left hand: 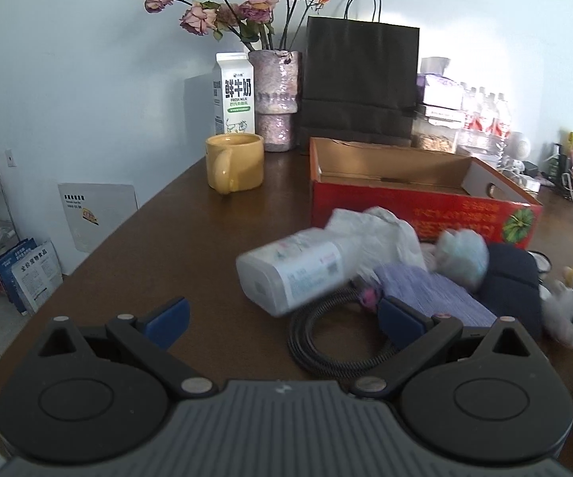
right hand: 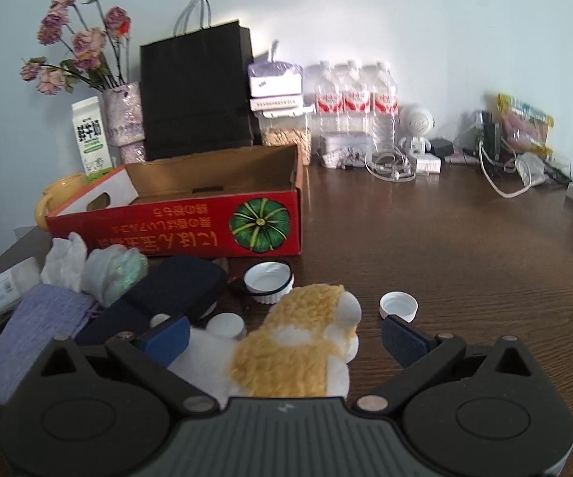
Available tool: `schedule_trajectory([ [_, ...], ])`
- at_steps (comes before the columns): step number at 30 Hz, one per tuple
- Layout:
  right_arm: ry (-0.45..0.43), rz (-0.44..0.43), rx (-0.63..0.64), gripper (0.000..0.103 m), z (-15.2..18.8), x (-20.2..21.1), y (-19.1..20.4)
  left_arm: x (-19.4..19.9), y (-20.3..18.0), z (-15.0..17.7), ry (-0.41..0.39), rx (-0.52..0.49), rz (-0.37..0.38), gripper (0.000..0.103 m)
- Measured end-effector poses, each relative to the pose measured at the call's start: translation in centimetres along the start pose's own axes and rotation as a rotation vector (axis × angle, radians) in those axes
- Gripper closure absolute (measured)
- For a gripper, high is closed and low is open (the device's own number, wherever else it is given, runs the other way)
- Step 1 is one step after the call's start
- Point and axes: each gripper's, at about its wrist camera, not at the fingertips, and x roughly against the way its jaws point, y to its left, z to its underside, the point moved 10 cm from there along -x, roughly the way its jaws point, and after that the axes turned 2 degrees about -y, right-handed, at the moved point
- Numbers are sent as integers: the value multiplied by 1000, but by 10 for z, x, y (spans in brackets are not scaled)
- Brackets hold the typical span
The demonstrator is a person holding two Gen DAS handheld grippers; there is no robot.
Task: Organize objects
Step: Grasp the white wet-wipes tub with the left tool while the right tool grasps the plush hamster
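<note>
In the left wrist view my left gripper (left hand: 284,318) is open, just in front of a white labelled bottle (left hand: 294,274) lying on its side and blurred. A coiled black cable (left hand: 326,348) lies between the fingers. Behind the bottle sit crumpled white tissue (left hand: 373,230), a purple cloth (left hand: 429,292), a dark navy case (left hand: 513,278) and the open red cardboard box (left hand: 425,214). In the right wrist view my right gripper (right hand: 286,338) is open, with a tan and white plush toy (right hand: 298,349) between its fingers. The box (right hand: 175,222) stands beyond it.
A yellow mug (left hand: 234,163), milk carton (left hand: 234,93), vase of dried roses (left hand: 276,99) and black paper bag (left hand: 360,79) line the back left. Water bottles (right hand: 356,107), cables and chargers (right hand: 505,183) crowd the back right. A white cap (right hand: 399,306) and white lid (right hand: 268,278) lie near the plush.
</note>
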Motion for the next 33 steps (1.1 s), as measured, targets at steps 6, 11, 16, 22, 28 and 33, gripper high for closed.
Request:
schedule_trajectory([
  [6,61,-24,-95,11,10,-16,-14,-31,5,-12,18,-65,1,0],
  [11,92,-44,-89,35,14,-21,-9,-66,3,-16,51,-163,37,0],
  [16,110,-49,-61,50,15,-23,-4,-95,3,-15,96,-173,105,0],
  [22,109,-59,-56,50,14,-21,0,-114,4,-14,137,-82,193,0],
  [28,82,-61,-49,51,8,-15,3,-113,2,-10,122,-31,206,17],
  [33,62,-62,-53,52,6,-6,2,-100,7,-6,99,10,192,25],
])
